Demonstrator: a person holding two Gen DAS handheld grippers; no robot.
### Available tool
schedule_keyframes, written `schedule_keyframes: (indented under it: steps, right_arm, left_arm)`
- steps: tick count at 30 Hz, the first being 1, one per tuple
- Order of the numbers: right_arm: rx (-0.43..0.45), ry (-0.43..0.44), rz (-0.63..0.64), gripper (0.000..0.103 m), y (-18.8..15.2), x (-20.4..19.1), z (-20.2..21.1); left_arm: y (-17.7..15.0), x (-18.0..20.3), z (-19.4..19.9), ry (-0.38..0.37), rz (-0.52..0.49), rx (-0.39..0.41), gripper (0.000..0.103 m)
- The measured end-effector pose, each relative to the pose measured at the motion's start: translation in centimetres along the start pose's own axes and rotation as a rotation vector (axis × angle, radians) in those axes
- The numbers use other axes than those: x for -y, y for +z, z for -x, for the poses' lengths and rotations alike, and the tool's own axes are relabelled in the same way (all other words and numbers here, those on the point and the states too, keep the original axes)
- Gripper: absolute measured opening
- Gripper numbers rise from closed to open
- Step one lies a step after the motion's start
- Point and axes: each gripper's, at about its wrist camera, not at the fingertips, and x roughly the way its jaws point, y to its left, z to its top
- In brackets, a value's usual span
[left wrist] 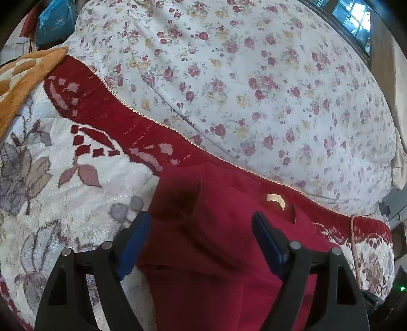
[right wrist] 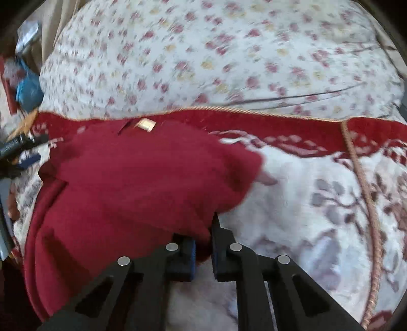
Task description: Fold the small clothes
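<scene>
The left claw (left wrist: 201, 224) stood wide open over the dark red fleece garment (left wrist: 216, 254); the right claw (right wrist: 203, 244) pinched its edge.

Under everything you have a plush white blanket (left wrist: 84, 198) with grey-mauve leaves and a deep red border edged in gold cord. Beyond that edge lies a white quilt (left wrist: 254, 76) printed with small red and yellow roses. At far left, an orange checked throw (left wrist: 23, 76) overlaps the blanket, with a blue bag (left wrist: 54, 21) behind it.
</scene>
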Motion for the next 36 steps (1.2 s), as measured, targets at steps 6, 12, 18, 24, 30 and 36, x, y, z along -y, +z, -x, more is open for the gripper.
schedule_keyframes:
  steps: [6,12,18,24,30,36]
  right_arm:
    - [-0.149,0.003,-0.034,0.039,-1.0,1.0,-1.6]
    - [-0.023,0.074,-0.171,0.069,0.1,3.2,4.0]
    - [0.003,0.097,-0.119,0.071,3.4,0.1,1.4]
    - [-0.075,0.047,-0.020,0.053,3.9,-2.6,-4.4]
    - [-0.071,-0.031,-0.005,0.053,3.6,-0.9,-6.5]
    - [-0.047,-0.019,0.004,0.055,3.3,-1.4,-3.2]
  left_arm:
    - [-0.4,1.1,0.0,0.012,-0.058,-0.007,0.080]
    - [-0.8,1.7,0.0,0.058,-0.128,-0.003,0.080]
    - [-1.3,2.6,-0.7,0.077,-0.162,-0.017,0.081]
    - [-1.7,3.0,-1.5,0.114,-0.212,-0.040,0.082]
    - [-2.0,3.3,-3.3,0.159,-0.249,-0.079,0.084]
    - [-2.6,3.5,-4.2,0.187,-0.270,-0.089,0.088]
